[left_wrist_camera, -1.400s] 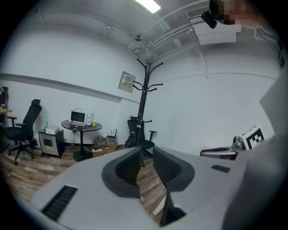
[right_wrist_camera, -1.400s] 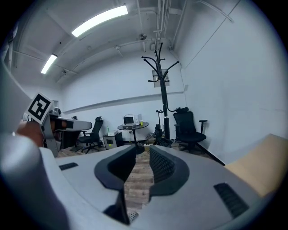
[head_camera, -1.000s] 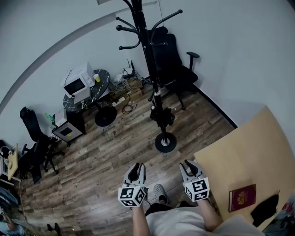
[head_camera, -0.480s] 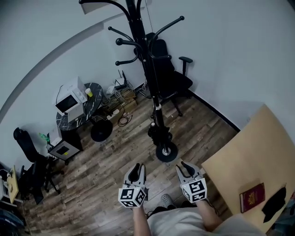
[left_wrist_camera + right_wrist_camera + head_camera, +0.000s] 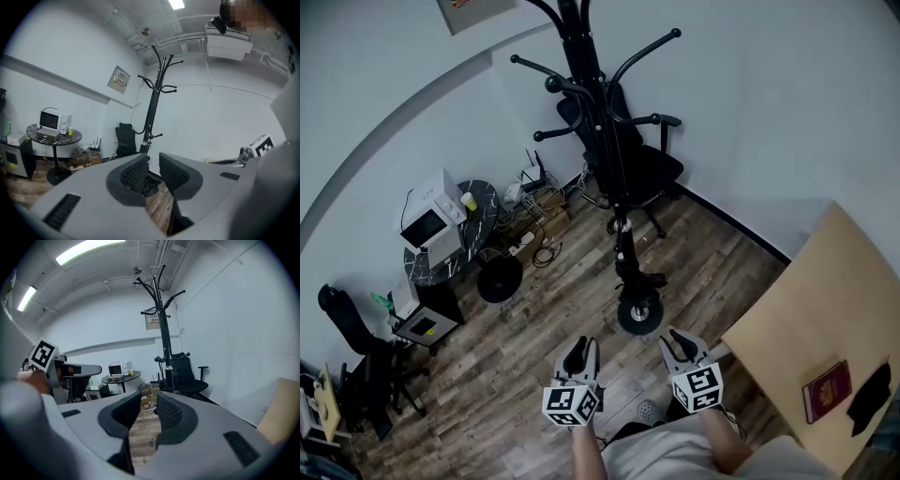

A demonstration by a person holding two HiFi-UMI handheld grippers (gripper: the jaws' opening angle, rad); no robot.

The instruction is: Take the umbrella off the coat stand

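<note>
Left gripper: the left gripper was held low over the floor and aimed roughly level at the coat stand. Its ribbed black pads stood a moderate gap apart and gripped nothing. Only floorboards and the far foot of the stand showed through the gap.
Right gripper: the right gripper was just beside the left one and faced the same way. Its jaws had just been opening and stood wide, with only bare floorboards showing between them.
Umbrella, place: the folded black umbrella hung against the lower pole, just above the round base and well apart from both grippers.
Umbrella, axis: its long axis was upright, along the pole, with a pale end on top and the dark bundled fabric below it, toward the base.
Coat stand: it was black metal, a slim pole with curved hook arms ending in knobs, on a disc-shaped base.
Surroundings: the floor was wood-grain plank. A black office chair stood behind the stand against the white wall. A tan counter lay at the right, with a red booklet near its near edge.
</note>
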